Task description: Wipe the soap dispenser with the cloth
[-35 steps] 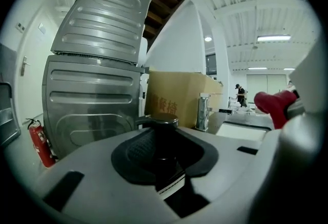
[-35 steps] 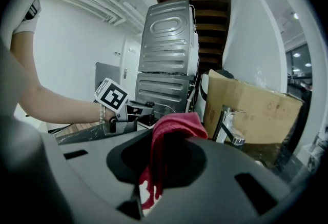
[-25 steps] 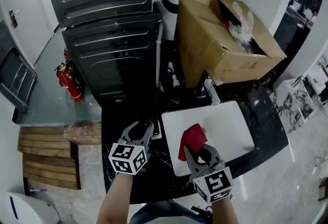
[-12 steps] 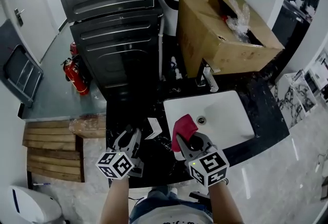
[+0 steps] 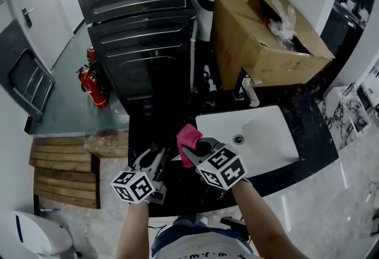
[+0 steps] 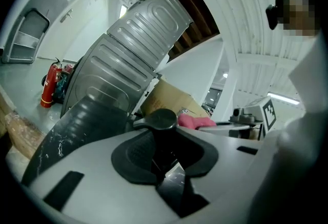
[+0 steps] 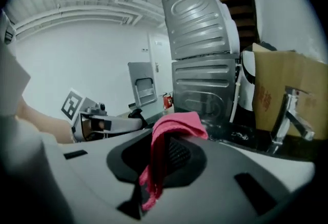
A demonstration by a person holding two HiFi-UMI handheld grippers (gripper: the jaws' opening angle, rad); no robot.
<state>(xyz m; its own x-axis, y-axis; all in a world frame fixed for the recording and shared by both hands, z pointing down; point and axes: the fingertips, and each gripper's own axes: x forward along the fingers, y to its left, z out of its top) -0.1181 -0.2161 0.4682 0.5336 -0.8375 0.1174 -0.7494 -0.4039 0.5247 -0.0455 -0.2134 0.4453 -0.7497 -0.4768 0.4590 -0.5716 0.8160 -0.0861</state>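
Note:
My left gripper (image 5: 155, 161) hovers over the black counter's near left part, shut on a dark soap dispenser (image 6: 162, 121); its round pump head sticks up between the jaws in the left gripper view. My right gripper (image 5: 194, 146) is shut on a pinkish-red cloth (image 5: 188, 136), just to the right of the left gripper and close to it. The cloth (image 7: 173, 126) drapes over the right jaws. From the right gripper view the left gripper (image 7: 110, 123) and the dispenser's dark top (image 7: 136, 113) lie to the left. The cloth (image 6: 196, 121) also shows just beyond the dispenser.
A white sink (image 5: 272, 148) is set in the black counter (image 5: 308, 118), with a chrome tap (image 5: 247, 92) behind it. An open cardboard box (image 5: 260, 44) stands at the back. A grey appliance (image 5: 142, 26) and a red fire extinguisher (image 5: 95, 83) are to the left.
My right gripper has carried the cloth left, from over the sink towards the left gripper. The left gripper drew back towards the counter's near edge, then stayed put.

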